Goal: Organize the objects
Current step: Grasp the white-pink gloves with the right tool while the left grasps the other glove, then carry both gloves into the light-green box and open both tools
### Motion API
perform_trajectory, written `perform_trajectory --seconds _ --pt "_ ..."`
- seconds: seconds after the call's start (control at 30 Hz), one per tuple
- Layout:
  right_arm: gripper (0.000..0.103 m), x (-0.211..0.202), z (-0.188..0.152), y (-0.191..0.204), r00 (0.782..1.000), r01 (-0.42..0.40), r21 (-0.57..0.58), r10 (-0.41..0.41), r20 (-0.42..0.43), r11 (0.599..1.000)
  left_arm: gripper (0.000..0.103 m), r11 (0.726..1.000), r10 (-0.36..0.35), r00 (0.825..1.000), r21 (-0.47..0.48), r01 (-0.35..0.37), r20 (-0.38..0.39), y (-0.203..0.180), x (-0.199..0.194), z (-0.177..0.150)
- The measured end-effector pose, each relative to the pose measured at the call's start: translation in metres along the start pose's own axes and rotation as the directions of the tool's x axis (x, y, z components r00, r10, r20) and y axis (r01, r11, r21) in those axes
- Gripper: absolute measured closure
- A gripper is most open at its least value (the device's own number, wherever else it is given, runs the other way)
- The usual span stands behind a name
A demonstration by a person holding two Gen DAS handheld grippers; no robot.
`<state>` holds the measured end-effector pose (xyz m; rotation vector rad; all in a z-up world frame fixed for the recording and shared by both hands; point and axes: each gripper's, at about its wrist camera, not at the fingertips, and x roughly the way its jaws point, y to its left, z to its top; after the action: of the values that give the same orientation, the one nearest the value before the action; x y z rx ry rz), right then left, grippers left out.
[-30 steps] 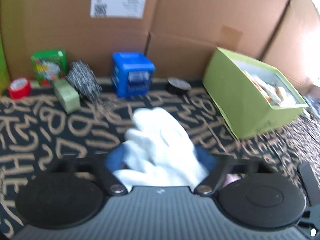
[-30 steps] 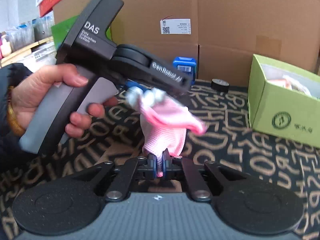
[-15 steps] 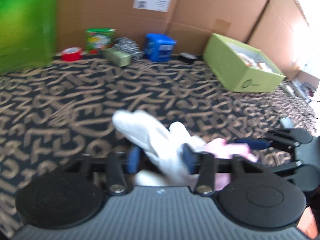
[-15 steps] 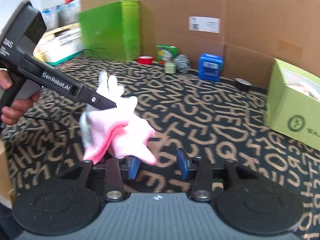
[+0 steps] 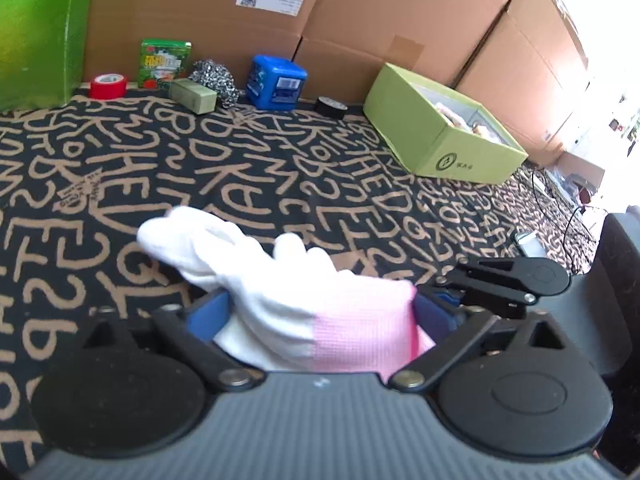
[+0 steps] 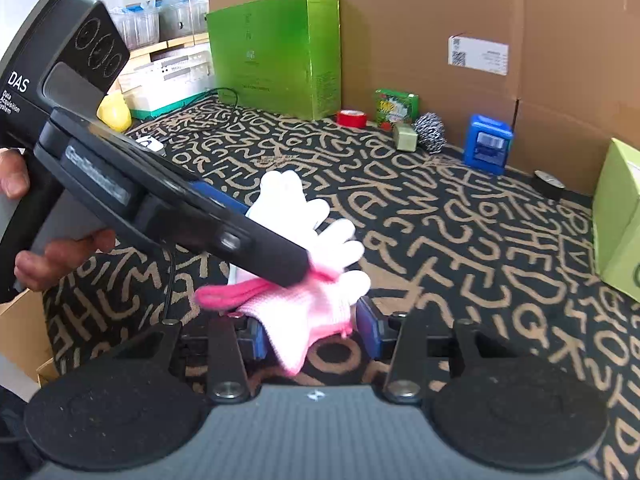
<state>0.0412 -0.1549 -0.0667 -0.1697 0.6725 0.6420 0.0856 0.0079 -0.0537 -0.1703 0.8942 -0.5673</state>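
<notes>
A bundle of white knit gloves (image 5: 256,264) with pink cuffs lies on the letter-patterned cloth (image 5: 280,168). In the left wrist view it sits between the blue pads of my left gripper (image 5: 320,308). The jaws are opening and stand wide, not squeezing it. In the right wrist view a hand holds that left gripper (image 6: 272,242), which reaches in from the left over the gloves (image 6: 320,216). My right gripper (image 6: 312,332) has the pink cuff between its pads. Its jaws are opening a little, with a gap at the right pad.
An open light-green box (image 5: 440,136) stands at the right. Along the cardboard wall (image 5: 200,8) sit a blue box (image 5: 276,82), a black tape roll (image 5: 330,106), a steel scourer (image 5: 214,76), a green block (image 5: 192,96), a green packet (image 5: 164,62) and red tape (image 5: 108,86). A tall green box (image 6: 276,52) stands at the left.
The right jaws, shut on the pink cuff a second ago, have parted. The left gripper drew back from the rear wall and its jaws spread wide. The gloves came down onto the cloth.
</notes>
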Motion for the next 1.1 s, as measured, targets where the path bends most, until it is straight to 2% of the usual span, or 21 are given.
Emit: perform_trajectory --seconds 0.07,0.1,0.13,0.17,0.23,0.3,0.43,0.57,0.67,0.83,0.97,1.1 --pt "0.056 0.006 -0.001 0.002 1.000 -0.013 -0.001 0.013 0.006 1.000 0.034 1.000 0.000 1.000 -0.017 0.000 -0.008 0.006 0.000 0.001" --pt "0.063 0.007 -0.001 0.003 1.000 -0.014 0.002 0.014 0.015 1.000 0.045 1.000 0.000 1.000 -0.021 -0.001 -0.008 0.009 -0.001 0.001" --pt "0.075 0.009 0.000 0.003 1.000 -0.019 0.009 0.019 0.023 1.000 0.056 1.000 0.001 1.000 -0.023 -0.001 -0.009 0.011 -0.002 0.001" --pt "0.082 0.009 0.002 0.001 0.999 -0.028 0.026 0.027 0.031 0.999 0.062 1.000 0.003 1.000 -0.025 -0.004 -0.012 0.013 -0.002 0.002" --pt "0.088 0.006 0.004 -0.001 0.998 -0.049 0.056 0.046 0.047 0.997 0.074 0.999 -0.017 1.000 -0.040 0.016 -0.012 0.015 -0.004 0.004" --pt "0.089 0.001 0.005 -0.001 0.997 -0.037 0.049 0.034 0.066 0.998 0.076 0.999 -0.030 1.000 -0.042 0.030 -0.001 0.010 -0.006 0.009" --pt "0.089 -0.022 0.013 -0.012 0.991 0.006 0.067 -0.015 0.133 0.998 0.077 0.998 -0.055 0.997 0.014 0.054 0.047 -0.014 -0.010 0.031" --pt "0.089 -0.058 0.023 -0.035 0.970 0.093 0.087 -0.110 0.215 0.992 0.077 0.991 -0.107 0.989 0.095 0.098 0.099 -0.055 -0.007 0.066" --pt "0.089 -0.085 0.031 -0.060 0.942 0.179 0.111 -0.203 0.268 0.978 0.077 0.976 -0.150 0.980 0.176 0.126 0.133 -0.094 0.004 0.098" --pt "0.089 -0.126 0.037 -0.113 0.869 0.336 0.186 -0.380 0.318 0.923 0.077 0.946 -0.241 0.957 0.261 0.195 0.160 -0.155 0.044 0.151" --pt "0.089 -0.142 0.039 -0.160 0.805 0.452 0.221 -0.502 0.316 0.864 0.077 0.929 -0.310 0.938 0.262 0.263 0.157 -0.193 0.088 0.186" --pt "0.089 -0.149 0.033 -0.206 0.758 0.526 0.251 -0.581 0.295 0.813 0.076 0.917 -0.352 0.926 0.249 0.312 0.135 -0.221 0.136 0.211"
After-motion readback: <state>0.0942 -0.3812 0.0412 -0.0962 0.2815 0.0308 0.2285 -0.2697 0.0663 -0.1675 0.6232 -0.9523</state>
